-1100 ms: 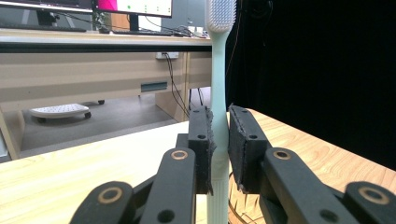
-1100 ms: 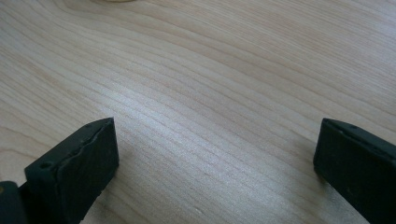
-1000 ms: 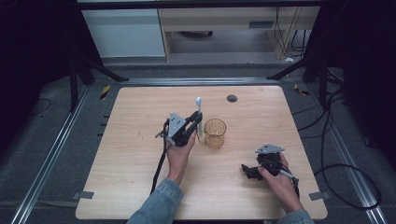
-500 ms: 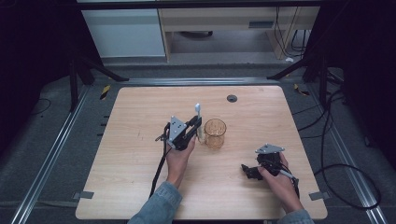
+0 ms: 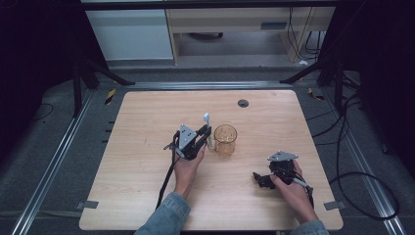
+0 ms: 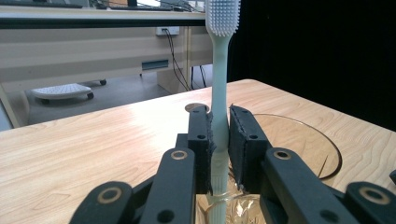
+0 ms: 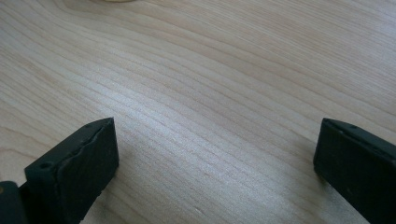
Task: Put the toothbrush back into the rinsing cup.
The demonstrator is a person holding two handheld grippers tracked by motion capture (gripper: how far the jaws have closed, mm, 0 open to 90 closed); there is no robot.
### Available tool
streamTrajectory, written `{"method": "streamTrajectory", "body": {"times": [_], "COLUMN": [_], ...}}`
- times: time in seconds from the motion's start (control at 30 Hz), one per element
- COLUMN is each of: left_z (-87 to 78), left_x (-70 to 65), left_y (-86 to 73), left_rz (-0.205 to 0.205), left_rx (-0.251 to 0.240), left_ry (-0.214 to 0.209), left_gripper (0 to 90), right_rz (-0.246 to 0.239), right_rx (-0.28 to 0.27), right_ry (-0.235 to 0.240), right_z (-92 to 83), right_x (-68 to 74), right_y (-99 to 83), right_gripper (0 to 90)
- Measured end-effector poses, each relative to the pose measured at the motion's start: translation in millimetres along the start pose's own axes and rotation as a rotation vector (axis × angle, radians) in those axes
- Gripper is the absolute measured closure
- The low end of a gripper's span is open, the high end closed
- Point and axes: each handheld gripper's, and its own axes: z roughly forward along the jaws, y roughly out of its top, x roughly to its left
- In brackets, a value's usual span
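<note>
You held the toothbrush (image 6: 219,93) upright in the left gripper (image 5: 204,136), jaws clamped on its handle, just left of the glass (image 5: 225,140). Your right gripper (image 5: 259,178) rested near the table's (image 5: 147,161) right edge, jaws wide, empty.

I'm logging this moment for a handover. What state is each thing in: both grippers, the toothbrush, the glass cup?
Left gripper: shut on the toothbrush handle.
Toothbrush: upright, bristle head up, held beside the cup.
Glass cup: upright on the table, standing free of the jaws.
Right gripper: open, nothing between its jaws, low over bare wood.
</note>
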Motion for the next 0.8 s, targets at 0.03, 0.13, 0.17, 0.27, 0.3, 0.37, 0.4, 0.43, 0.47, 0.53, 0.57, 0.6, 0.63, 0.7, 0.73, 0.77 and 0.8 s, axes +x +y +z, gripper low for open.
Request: {"method": "streamTrajectory", "body": {"times": [0.03, 0.13, 0.17, 0.27, 0.3, 0.37, 0.4, 0.43, 0.47, 0.53, 0.57, 0.6, 0.63, 0.7, 0.73, 0.77, 0.8], "left_z": [0.1, 1.0, 1.1, 1.2, 1.2, 1.2, 1.4, 1.6, 1.6, 2.0, 2.2, 2.4, 2.5, 2.5, 2.5, 2.5, 2.4], "left_x": [0.0, 0.1, 0.0, -0.1, -0.2, -0.9, -1.2, -1.4, -1.4, -1.2, -1.3, -1.3, -1.3, -1.5, -1.6, -1.6, -1.6], "left_y": [-0.6, -2.0, -2.1, -2.2, -2.3, -3.2, -3.7, -4.2, -4.6, -5.2, -5.4, -5.7, -5.8, -6.1, -6.2, -6.1, -6.1], "left_rz": [0.001, 0.002, 0.002, 0.003, 0.004, 0.009, 0.01, 0.011, 0.011, 0.007, 0.008, 0.007, 0.009, 0.009, 0.008, 0.011, 0.009], "left_rx": [0.002, 0.012, 0.013, 0.015, 0.019, 0.023, 0.025, 0.028, 0.03, 0.035, 0.036, 0.037, 0.039, 0.041, 0.041, 0.042, 0.042], "left_ry": [0.0, -0.001, 0.0, 0.0, -0.001, 0.001, -0.001, -0.001, -0.001, -0.003, -0.002, -0.003, -0.004, -0.004, -0.004, -0.003, -0.003], "left_gripper": [78.7, 78.7, 78.7, 78.7, 78.7, 78.7, 78.7, 78.7, 78.7, 78.7, 78.6, 78.7, 78.7, 78.7, 78.6, 78.6, 78.6], "right_rz": [0.0, 0.001, -0.002, 0.0, 0.0, 0.0, 0.0, 0.0, 0.0, -0.002, 0.001, 0.0, -0.001, 0.0, 0.0, 0.0, 0.0], "right_rx": [0.0, 0.0, 0.0, 0.0, 0.0, 0.0, 0.0, 0.0, 0.0, 0.0, 0.0, 0.0, 0.0, 0.0, 0.0, 0.0, 0.0], "right_ry": [0.0, 0.0, 0.0, 0.0, 0.0, -0.001, 0.0, 0.0, 0.0, 0.0, 0.0, -0.001, 0.0, 0.0, 0.0, 0.0, 0.0], "right_z": [0.0, 0.0, 0.0, 0.0, 0.0, 0.0, 0.0, 0.0, 0.0, 0.0, 0.0, 0.0, 0.0, 0.0, 0.0, 0.0, 0.0], "right_x": [0.0, 0.0, -0.1, 0.0, 0.0, 0.0, 0.0, 0.0, 0.0, -0.1, 0.1, 0.0, -0.1, 0.0, 0.0, 0.0, 0.0], "right_y": [0.0, 0.0, 0.0, 0.0, 0.0, 0.0, 0.0, 0.0, 0.0, 0.0, 0.0, 0.0, 0.0, 0.0, 0.0, 0.0, 0.0], "right_gripper": [0.4, 0.4, 0.4, 0.4, 0.4, 0.4, 0.4, 0.4, 0.4, 0.4, 0.4, 0.4, 0.4, 0.4, 0.4, 0.4, 0.4]}}
